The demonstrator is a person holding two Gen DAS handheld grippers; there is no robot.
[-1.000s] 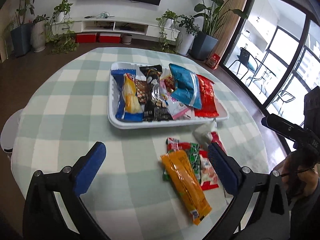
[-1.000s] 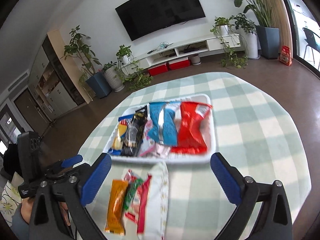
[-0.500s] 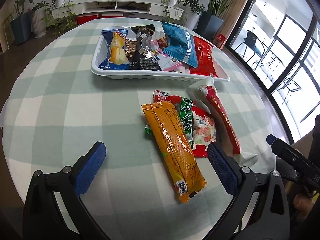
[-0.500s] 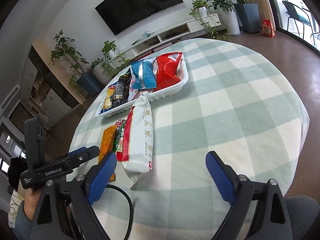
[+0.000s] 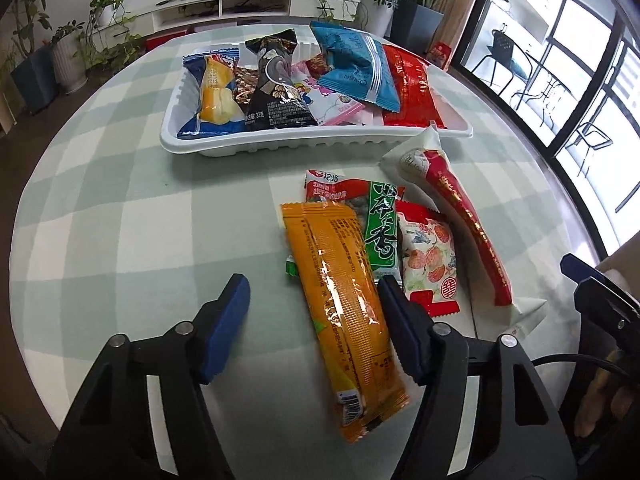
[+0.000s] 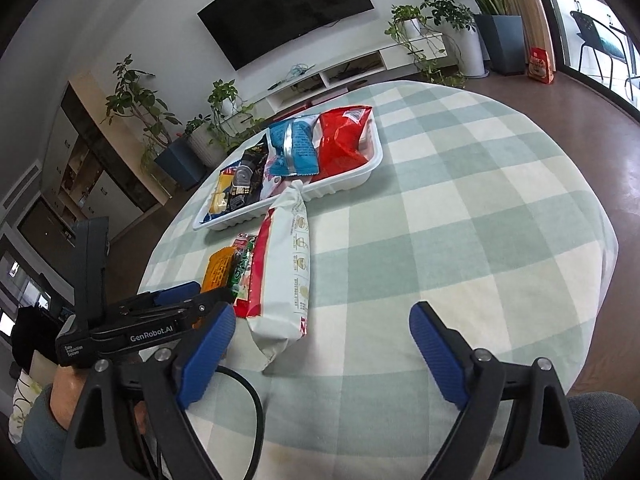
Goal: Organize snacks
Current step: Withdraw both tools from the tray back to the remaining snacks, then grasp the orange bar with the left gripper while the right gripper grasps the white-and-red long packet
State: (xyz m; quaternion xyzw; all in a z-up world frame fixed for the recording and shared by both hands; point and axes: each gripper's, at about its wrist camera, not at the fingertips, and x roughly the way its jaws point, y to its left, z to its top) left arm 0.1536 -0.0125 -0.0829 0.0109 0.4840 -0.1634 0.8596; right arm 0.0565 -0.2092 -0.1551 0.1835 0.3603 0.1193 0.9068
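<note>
A white tray [image 5: 192, 148] holds several snack packets at the table's far side; it also shows in the right wrist view [image 6: 360, 176]. In front of it lie an orange packet [image 5: 344, 300], a green-and-red packet [image 5: 380, 228], a small red-and-white packet [image 5: 428, 260] and a long white-and-red packet [image 5: 460, 220], which also shows in the right wrist view [image 6: 288, 272]. My left gripper [image 5: 314, 316] is open, its jaws on either side of the orange packet's near half. My right gripper [image 6: 322, 340] is open and empty, low over the cloth beside the long packet.
The round table has a green-and-white checked cloth [image 5: 120, 220]. Its edge drops off close on the right [image 6: 600, 280]. The other gripper's body [image 6: 120, 328] is at the left of the right wrist view. Potted plants and a TV cabinet stand behind.
My left gripper has come lower and forward, narrowed, and now straddles the orange packet. My right gripper has dropped lower toward the cloth beside the long packet.
</note>
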